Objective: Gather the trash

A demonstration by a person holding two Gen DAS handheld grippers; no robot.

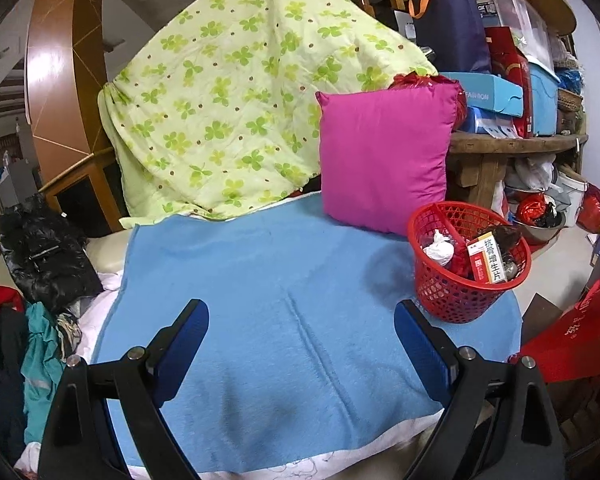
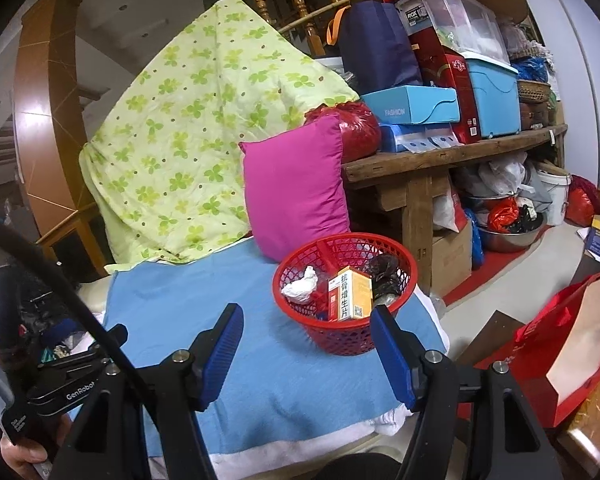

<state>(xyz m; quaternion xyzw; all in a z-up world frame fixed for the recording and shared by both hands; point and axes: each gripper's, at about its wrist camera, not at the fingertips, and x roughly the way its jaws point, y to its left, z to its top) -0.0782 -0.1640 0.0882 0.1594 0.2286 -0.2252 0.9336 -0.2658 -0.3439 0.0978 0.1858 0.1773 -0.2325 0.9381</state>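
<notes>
Both my grippers, left and right, hang empty and spread. The basket on the right looks light, springy plastic; I'd pinch its near rim.

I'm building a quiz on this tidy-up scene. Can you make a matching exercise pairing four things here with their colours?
Things:
1. basket
2. cushion
3. towel
4. quilt

Colours:
A. light green with clover print
B. red
C. blue
D. magenta

Pairs: 1-B, 2-D, 3-C, 4-A
</notes>
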